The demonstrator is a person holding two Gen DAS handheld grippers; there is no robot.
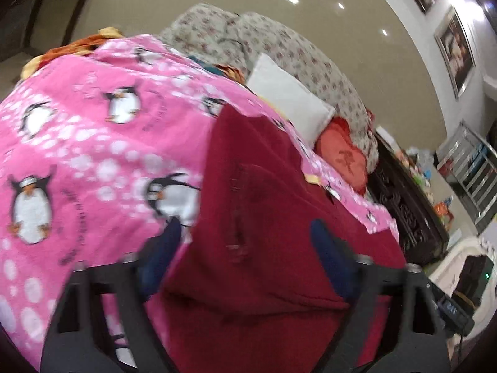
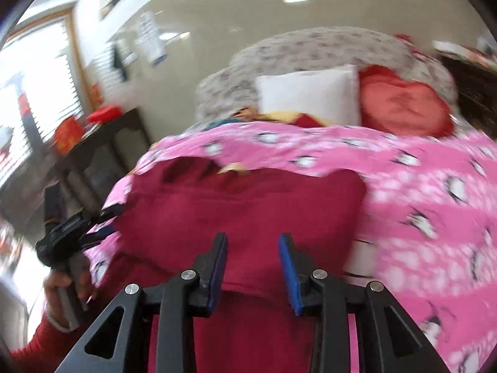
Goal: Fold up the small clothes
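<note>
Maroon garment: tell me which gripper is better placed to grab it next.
Probably left. The left gripper is open with the maroon garment between its pads at the edge; the right gripper hovers open over the middle.

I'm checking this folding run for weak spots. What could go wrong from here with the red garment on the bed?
Neither hand-held gripper grips the dark red garment: the right one hovers open above it, so the fold may slacken. The left one straddles a raised ridge and might also pinch the pink penguin blanket beneath. Motion blur makes aiming uncertain.
</note>
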